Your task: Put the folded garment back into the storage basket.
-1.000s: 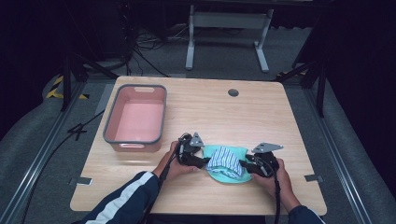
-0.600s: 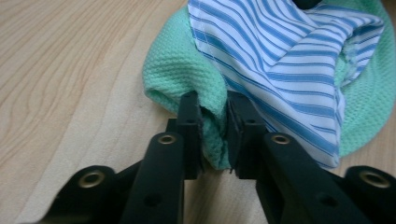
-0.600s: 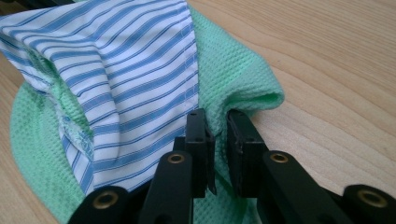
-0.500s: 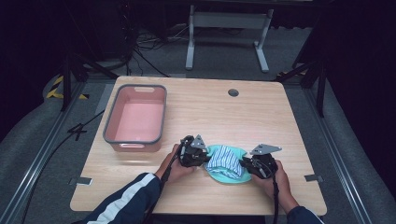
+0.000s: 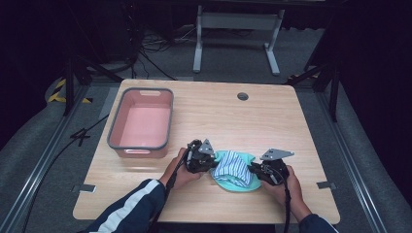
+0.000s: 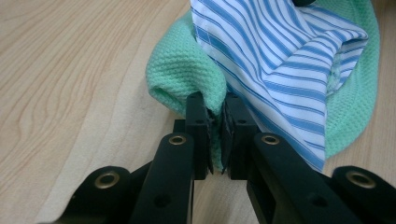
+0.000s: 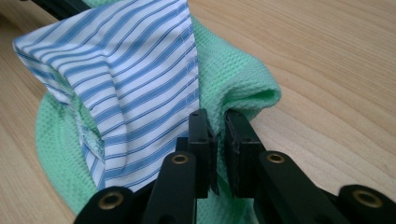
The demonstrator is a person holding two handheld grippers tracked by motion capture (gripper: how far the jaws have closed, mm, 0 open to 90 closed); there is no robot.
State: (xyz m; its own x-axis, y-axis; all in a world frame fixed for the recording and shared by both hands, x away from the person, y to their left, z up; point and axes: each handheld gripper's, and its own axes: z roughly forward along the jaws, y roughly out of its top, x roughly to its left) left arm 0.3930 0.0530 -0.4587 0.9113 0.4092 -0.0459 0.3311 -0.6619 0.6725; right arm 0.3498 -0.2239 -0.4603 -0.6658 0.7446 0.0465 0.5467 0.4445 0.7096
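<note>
Green cloth — between both fingers

A light wooden desk carries a pink bin with a grey rim near its left edge. Right of the bin, toward the near edge, lies a green cloth with a striped cloth on it.
</note>
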